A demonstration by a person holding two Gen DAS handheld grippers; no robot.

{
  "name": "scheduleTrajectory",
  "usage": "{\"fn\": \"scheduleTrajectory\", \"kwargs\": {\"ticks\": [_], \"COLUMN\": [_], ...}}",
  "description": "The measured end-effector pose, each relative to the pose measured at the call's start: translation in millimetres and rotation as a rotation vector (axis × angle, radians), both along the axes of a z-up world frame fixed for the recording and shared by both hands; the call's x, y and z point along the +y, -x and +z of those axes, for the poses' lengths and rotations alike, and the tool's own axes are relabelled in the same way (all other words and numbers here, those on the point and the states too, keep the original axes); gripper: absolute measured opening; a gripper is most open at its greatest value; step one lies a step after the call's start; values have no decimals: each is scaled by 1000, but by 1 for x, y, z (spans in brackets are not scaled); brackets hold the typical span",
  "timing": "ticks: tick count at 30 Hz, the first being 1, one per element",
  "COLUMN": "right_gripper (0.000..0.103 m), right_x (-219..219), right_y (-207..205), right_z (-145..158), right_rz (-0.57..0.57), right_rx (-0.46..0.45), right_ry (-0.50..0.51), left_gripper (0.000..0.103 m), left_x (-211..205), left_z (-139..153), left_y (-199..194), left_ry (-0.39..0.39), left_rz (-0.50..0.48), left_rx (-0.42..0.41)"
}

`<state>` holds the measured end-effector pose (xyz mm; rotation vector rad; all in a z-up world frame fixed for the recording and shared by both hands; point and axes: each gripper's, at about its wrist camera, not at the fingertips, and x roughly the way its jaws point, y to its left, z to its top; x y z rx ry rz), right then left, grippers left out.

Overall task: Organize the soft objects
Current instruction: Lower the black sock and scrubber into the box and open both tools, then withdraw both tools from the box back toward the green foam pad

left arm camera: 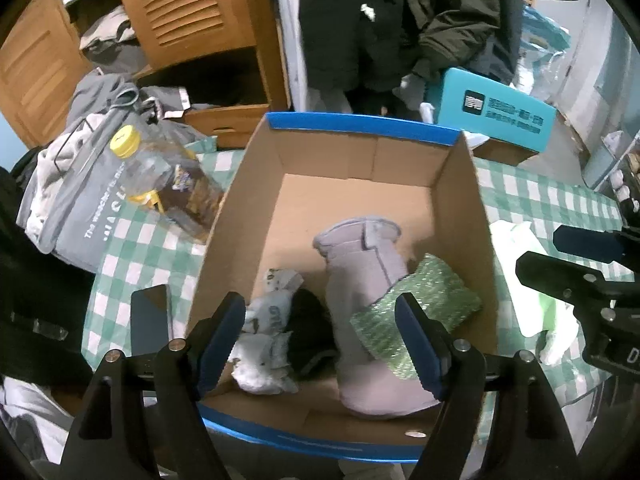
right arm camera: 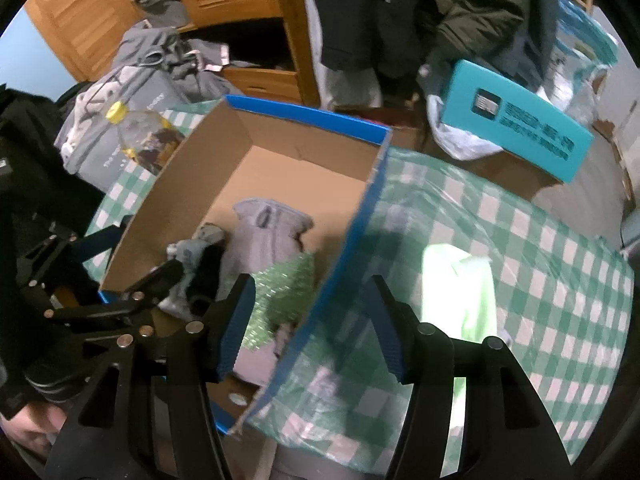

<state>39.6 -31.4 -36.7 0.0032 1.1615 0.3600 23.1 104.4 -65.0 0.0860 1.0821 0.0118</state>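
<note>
A cardboard box (left arm camera: 360,126) with a blue rim stands on the checked table. In it lie a grey mitten-like piece (left arm camera: 360,264), a glittery green cloth (left arm camera: 448,292), pale bundled socks (left arm camera: 264,344) and a black piece (left arm camera: 308,320). My left gripper (left arm camera: 320,340) hangs open above these, gripping nothing. My right gripper (right arm camera: 312,330) is open and empty, above the box's right wall (right arm camera: 344,240). A light green cloth (right arm camera: 460,292) lies on the table to the right of the box. The right gripper (left arm camera: 580,272) also shows at the right edge of the left wrist view.
A plastic bottle (left arm camera: 160,176) with a yellow cap lies left of the box beside a grey bag of clothes (left arm camera: 80,208). A dark flat slab (left arm camera: 150,320) lies by the box's near left corner. Behind stand a teal carton (left arm camera: 496,112), a wooden cabinet (left arm camera: 192,12) and hanging dark coats.
</note>
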Motion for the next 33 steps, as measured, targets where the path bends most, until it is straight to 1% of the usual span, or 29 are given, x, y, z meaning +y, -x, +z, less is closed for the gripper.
{"fn": "scheduleTrajectory", "kwargs": {"ticks": [5, 11, 13, 15, 21, 25, 28, 33], "right_gripper": [58, 59, 60, 64, 65, 66, 68, 69], "right_x": [-20, -42, -48, -55, -80, -98, -109, -124], "right_y": [4, 13, 17, 20, 28, 33, 36, 42], "right_z": [2, 7, 7, 7, 6, 4, 1, -8], "right_rz": [-39, -74, -83, -94, -132, -160, -183, -201], "right_rx": [4, -3, -3, -3, 0, 3, 14, 30], "right_ry": [-7, -20, -22, -22, -25, -20, -17, -9], "left_gripper": [79, 80, 80, 80, 80, 81, 85, 85], "left_x": [-13, -34, -40, -48, -72, -91, -105, -131], "left_z": [2, 8, 8, 9, 9, 9, 7, 4], "left_y": [2, 6, 7, 8, 13, 17, 19, 26], "left_ry": [8, -2, -6, -14, -34, -44, -58, -78], "left_rz": [-27, -64, -76, -90, -136, -173, -199, -256], "left_rx": [1, -11, -13, -13, -12, -10, -2, 4]}}
